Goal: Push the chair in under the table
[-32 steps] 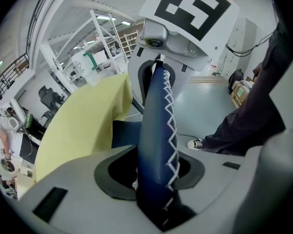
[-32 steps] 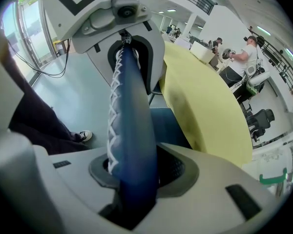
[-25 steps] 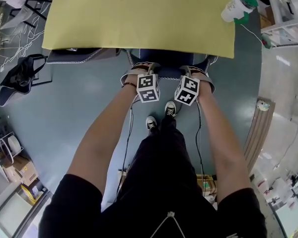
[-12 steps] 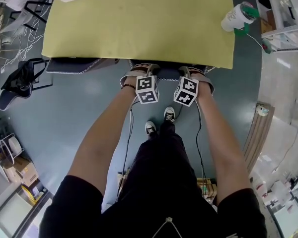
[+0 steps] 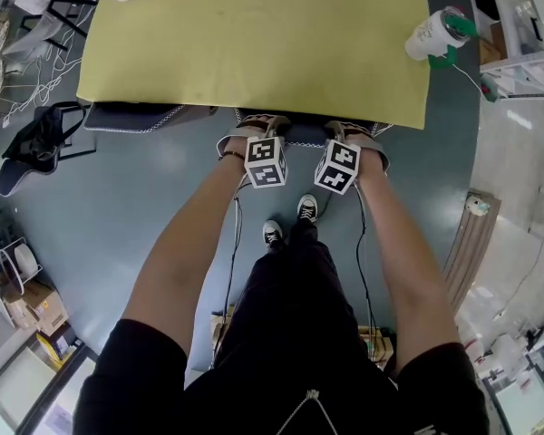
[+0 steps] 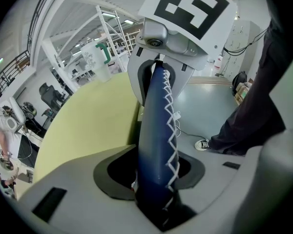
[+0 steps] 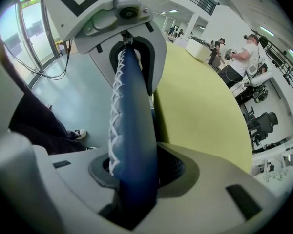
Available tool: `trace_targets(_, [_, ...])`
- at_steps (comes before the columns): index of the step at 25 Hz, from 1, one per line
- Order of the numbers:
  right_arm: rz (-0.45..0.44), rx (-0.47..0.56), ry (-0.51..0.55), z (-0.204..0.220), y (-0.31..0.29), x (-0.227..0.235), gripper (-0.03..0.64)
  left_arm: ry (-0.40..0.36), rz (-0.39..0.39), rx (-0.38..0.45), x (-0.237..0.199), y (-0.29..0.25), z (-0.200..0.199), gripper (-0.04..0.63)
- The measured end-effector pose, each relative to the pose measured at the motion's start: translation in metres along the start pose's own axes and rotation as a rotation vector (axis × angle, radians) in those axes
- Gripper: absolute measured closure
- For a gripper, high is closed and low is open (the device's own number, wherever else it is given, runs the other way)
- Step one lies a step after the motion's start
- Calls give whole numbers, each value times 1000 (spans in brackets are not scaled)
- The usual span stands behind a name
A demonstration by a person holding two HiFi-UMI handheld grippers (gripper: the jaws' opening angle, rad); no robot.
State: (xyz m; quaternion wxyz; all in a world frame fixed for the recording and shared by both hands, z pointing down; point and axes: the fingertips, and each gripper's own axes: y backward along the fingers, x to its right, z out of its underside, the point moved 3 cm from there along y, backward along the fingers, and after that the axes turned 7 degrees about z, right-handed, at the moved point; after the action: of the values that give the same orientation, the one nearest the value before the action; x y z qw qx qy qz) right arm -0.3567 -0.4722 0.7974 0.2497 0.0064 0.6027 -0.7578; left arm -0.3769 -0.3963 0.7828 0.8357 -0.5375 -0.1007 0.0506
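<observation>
One table (image 5: 254, 43), two chairs (image 5: 304, 132) (image 5: 131, 118), two hand-held grippers (image 5: 257, 127) (image 5: 344, 130), one cup (image 5: 433, 33), one bag (image 5: 36, 143)

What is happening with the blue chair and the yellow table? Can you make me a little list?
table: yellow-green top, bare in the middle
chair back: blue with white zigzag stitching, its top edge right at the table's near edge
left gripper: clamped on the chair back
right gripper: clamped on the chair back, beside the left one
cup: white with a green lid, at the table's right corner
shoes: black and white, on the floor behind the chair
</observation>
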Motion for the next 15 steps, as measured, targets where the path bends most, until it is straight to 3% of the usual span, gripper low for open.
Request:
trace_targets(4, [-13,-7,-34,6,-1,-4,459,83,30,-38,3,-3,1,411])
trace_targets(10, [-26,50,-139,-1,41,-8,445,112,-106,-79,19,28,0,388])
trace_targets(15, [-14,228,-390,-7,129,9,445,364,-129,47,29,89,-20,390])
